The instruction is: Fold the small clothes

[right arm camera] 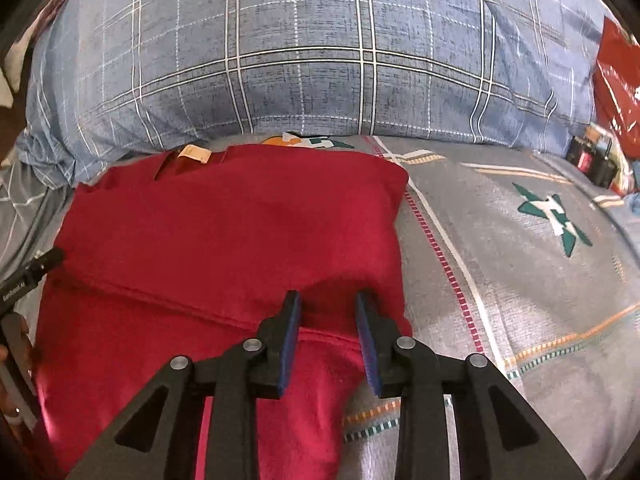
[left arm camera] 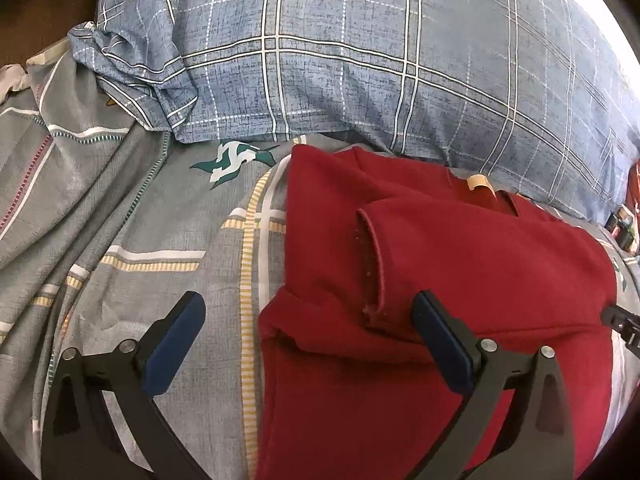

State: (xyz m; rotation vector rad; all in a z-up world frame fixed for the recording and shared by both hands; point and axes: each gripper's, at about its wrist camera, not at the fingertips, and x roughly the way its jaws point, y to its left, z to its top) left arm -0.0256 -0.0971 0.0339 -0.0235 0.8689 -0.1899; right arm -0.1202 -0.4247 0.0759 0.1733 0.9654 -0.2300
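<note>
Slippage was my worry: in the left view my left gripper (left arm camera: 308, 324) gaped wide, holding nothing, over the red shirt (left arm camera: 460, 280) on the bedsheet (left arm camera: 140, 208), whose folded sleeve (left arm camera: 376, 264) could unroll. Only the right view showed my right gripper (right arm camera: 328, 308) part-open at the shirt's right edge, fabric unpinched.

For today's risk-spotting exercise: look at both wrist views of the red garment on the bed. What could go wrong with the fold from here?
1. The right gripper stands part open over the folded edge of the red garment; closing there might pinch the grey bedsheet too.
2. The left gripper is wide open, holding nothing, so its side could slide when pulled.
3. The folded-in sleeve lies loose and may flop open.
</note>
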